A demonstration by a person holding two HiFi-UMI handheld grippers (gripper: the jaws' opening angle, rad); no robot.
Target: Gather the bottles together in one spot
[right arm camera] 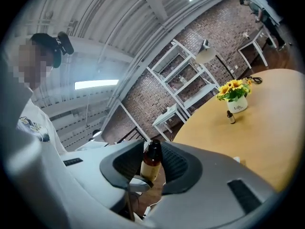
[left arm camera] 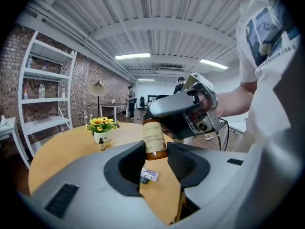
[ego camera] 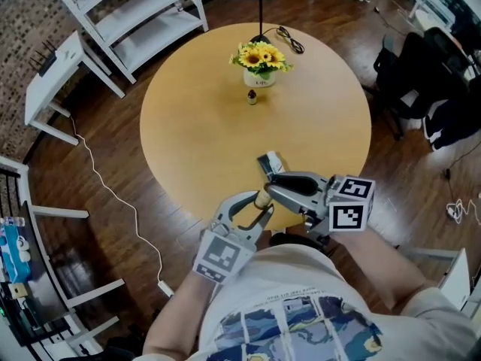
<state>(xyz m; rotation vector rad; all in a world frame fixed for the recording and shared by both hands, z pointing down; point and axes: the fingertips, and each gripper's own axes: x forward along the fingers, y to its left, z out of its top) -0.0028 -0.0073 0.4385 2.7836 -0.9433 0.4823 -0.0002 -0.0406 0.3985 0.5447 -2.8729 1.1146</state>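
The bottle (left arm camera: 153, 138) is held clear of the tabletop (ego camera: 188, 126), above its 6 o'clock edge, and is gripped by both tools at once. Its lower body is clamped between the fingers of the left gripper (ego camera: 254, 210), set at a moderate gap. Its dark neck is pinched by the fingers of the right gripper (ego camera: 276, 186), which are drawn nearly together. The long axis runs from one grip to the other. A second, small bottle (ego camera: 252, 97) stands well apart at 12 o'clock, just beside the flower pot (ego camera: 260, 77). The carry is therefore judged to lead toward 12 o'clock.
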